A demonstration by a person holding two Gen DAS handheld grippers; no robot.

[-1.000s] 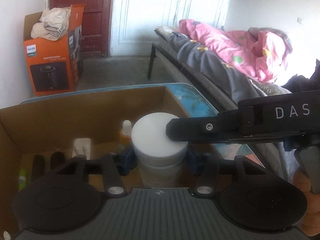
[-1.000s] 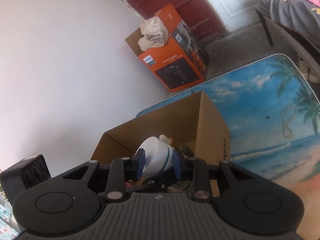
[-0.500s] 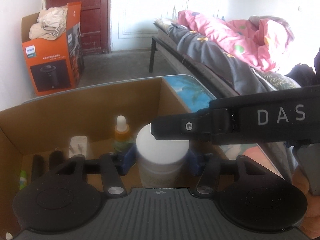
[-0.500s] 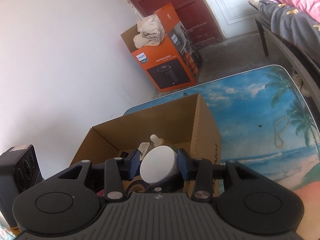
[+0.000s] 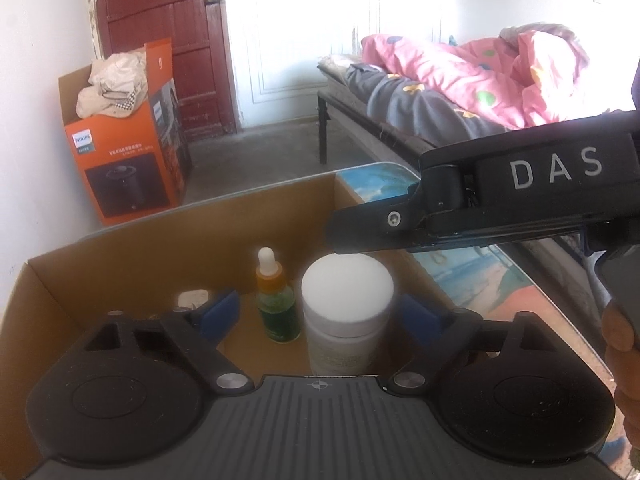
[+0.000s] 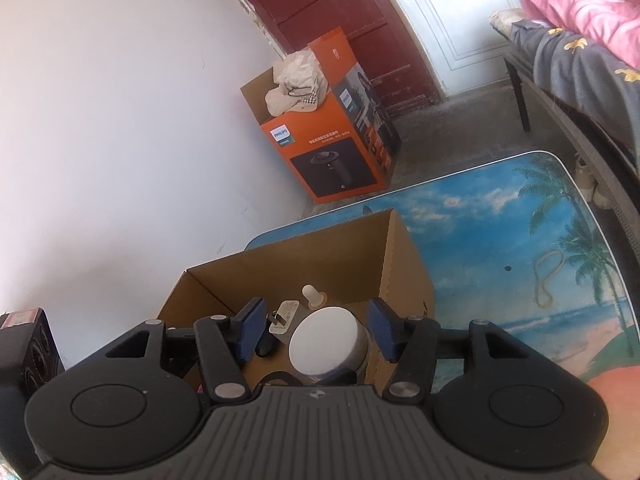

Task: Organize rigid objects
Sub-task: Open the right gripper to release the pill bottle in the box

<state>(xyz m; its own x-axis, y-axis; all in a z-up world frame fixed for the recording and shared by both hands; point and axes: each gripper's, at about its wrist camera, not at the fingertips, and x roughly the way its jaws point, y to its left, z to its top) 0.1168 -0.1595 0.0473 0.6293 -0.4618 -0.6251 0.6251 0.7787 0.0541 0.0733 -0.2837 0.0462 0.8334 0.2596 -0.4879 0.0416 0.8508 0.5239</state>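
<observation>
Standing upright inside the cardboard box (image 5: 120, 248), the white-lidded jar (image 5: 347, 292) is flanked by the left gripper (image 5: 320, 312), whose jaws have just been opening and are clear of it. Beside it, a dropper bottle (image 5: 276, 304) is seen. The right gripper (image 6: 316, 330), marked "DAS", has also just been opening, pads off the jar. "PHILIPS" is read on the orange carton (image 5: 120, 160) by the wall.

Orange Philips box (image 5: 128, 168), pink quilt (image 5: 492, 76), red door (image 5: 164, 36)
</observation>
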